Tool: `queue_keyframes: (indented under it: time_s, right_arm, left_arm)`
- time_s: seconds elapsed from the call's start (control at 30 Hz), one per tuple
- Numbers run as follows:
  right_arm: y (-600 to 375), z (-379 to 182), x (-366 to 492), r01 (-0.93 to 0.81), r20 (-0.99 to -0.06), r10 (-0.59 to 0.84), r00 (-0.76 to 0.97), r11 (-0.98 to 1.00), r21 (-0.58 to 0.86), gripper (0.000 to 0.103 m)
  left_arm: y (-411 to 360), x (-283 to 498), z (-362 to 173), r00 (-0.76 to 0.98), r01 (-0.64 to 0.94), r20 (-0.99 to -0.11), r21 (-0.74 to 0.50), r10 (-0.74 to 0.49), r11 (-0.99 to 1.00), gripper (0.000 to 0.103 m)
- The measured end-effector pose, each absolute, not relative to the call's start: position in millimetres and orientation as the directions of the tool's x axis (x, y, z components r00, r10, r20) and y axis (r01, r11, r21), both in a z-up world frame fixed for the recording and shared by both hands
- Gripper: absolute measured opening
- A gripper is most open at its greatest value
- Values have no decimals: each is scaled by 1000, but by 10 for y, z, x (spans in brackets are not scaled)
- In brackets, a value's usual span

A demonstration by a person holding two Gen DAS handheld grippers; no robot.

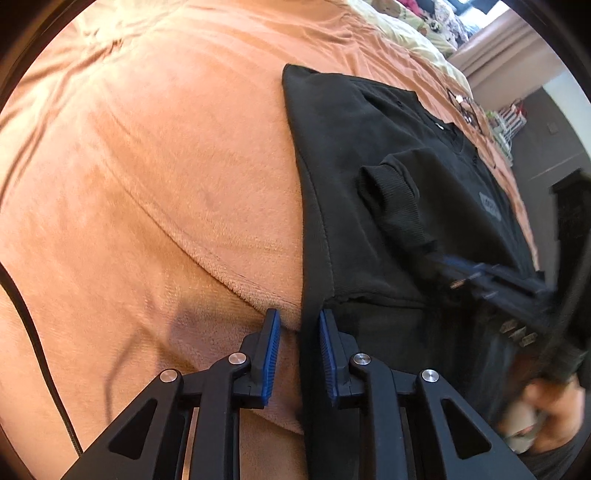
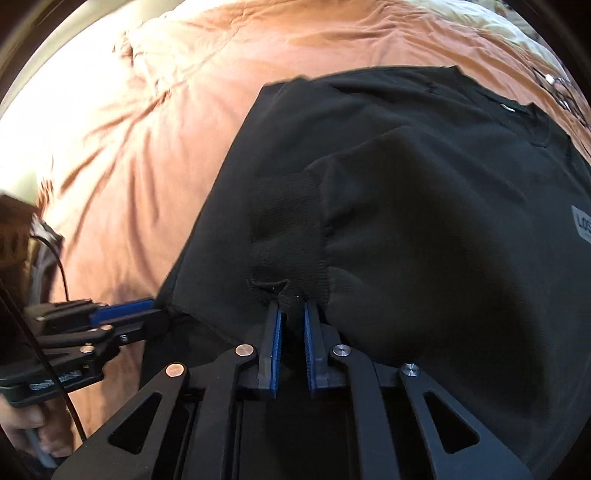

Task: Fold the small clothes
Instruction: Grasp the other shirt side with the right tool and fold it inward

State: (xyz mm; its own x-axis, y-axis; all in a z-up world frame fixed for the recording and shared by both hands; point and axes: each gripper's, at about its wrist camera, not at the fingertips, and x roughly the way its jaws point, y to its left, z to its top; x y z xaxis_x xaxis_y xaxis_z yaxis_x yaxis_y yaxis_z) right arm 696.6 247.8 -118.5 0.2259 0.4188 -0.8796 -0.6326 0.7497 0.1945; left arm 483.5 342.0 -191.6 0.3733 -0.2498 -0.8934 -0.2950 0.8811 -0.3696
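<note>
A black sweatshirt (image 1: 369,155) lies on an orange blanket (image 1: 147,166), one sleeve folded across its body. My left gripper (image 1: 298,321) straddles the sweatshirt's left edge near the hem, jaws a little apart with the cloth edge between them. My right gripper (image 2: 293,314) has its jaws close together around the sleeve's ribbed cuff (image 2: 288,243). The sweatshirt fills the right wrist view (image 2: 424,184), where the left gripper (image 2: 147,312) shows at its lower left corner. The right gripper (image 1: 491,277) shows blurred in the left wrist view.
The orange blanket (image 2: 129,166) covers a bed. A pale patterned quilt (image 1: 406,29) lies at the far end. A black cable (image 1: 37,350) runs along the left. Glasses (image 1: 461,103) lie beyond the sweatshirt's collar. A dark floor and furniture (image 1: 554,155) are at the right.
</note>
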Motion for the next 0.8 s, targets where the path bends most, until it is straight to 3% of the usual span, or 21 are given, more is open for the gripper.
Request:
queue_keyframes:
  time_s: [0.23, 0.47, 0.8]
  right_arm:
    - [1856, -830, 7073, -592, -828, 467, 310, 776, 216, 7]
    - [1013, -649, 7228, -515, -776, 494, 391, 817, 260, 8]
    - [-7, -492, 7561, -368, -742, 433, 512, 891, 266, 7]
  left_arm:
    - [3280, 4913, -1828, 369, -267, -905, -322, -213, 908, 24]
    - [3102, 4980, -1892, 323, -237, -943, -169, -86, 957, 24]
    - [3064, 5015, -1919, 319, -242, -947, -128, -46, 962, 24]
